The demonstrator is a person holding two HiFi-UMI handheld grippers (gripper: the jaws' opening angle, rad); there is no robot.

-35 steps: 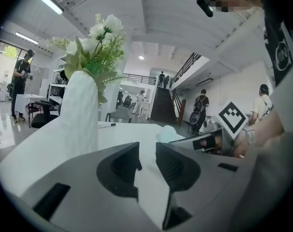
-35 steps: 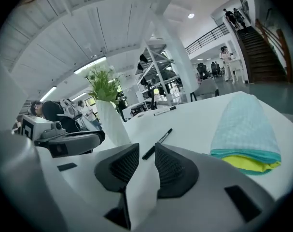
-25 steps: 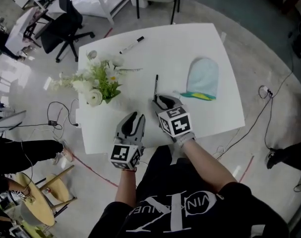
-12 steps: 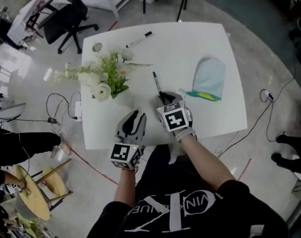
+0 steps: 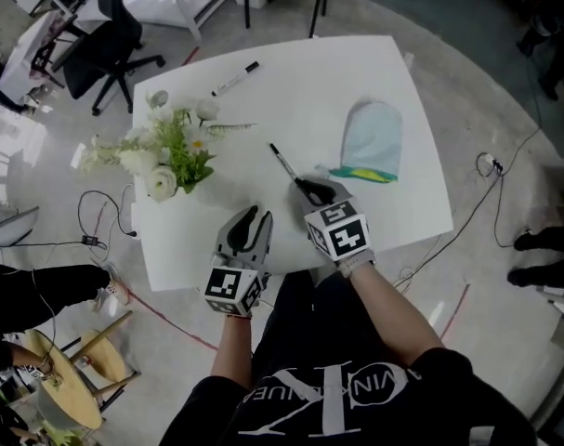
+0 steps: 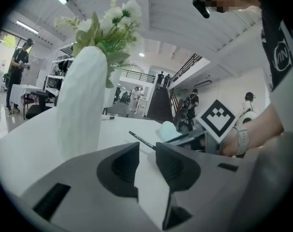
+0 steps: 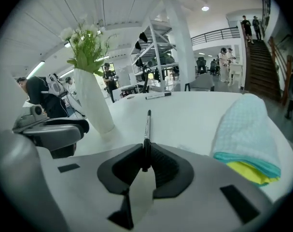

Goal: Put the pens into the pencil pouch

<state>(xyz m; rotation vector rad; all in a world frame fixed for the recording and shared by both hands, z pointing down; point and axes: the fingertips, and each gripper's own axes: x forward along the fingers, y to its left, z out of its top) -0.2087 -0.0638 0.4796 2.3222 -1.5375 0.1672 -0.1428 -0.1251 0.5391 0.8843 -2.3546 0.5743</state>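
White table sits under both sets of fingers.

Vase of flowers: upright, ahead and to the left of the left fingers, well left of the right fingers. It fills the left side of the left gripper view.

Pouch: light blue with a green and yellow edge, flat on the table. It's just right of the right fingers and a bit beyond them, not touching. Well to the right of the left fingers.

Left gripper: near the table's near edge, fingers apart, nothing between them, bare tabletop showing through the gap.

Right gripper: just right of the left one and further in. Fingers are closing on the black pen, pads against both sides of its near end.

The rest of the black pen sticks out ahead of the right fingertips, angled up-left in the head view. It's outside the pouch.

Second pen: lying near the far edge, well beyond both sets of fingers, behind the vase. Also outside the pouch.
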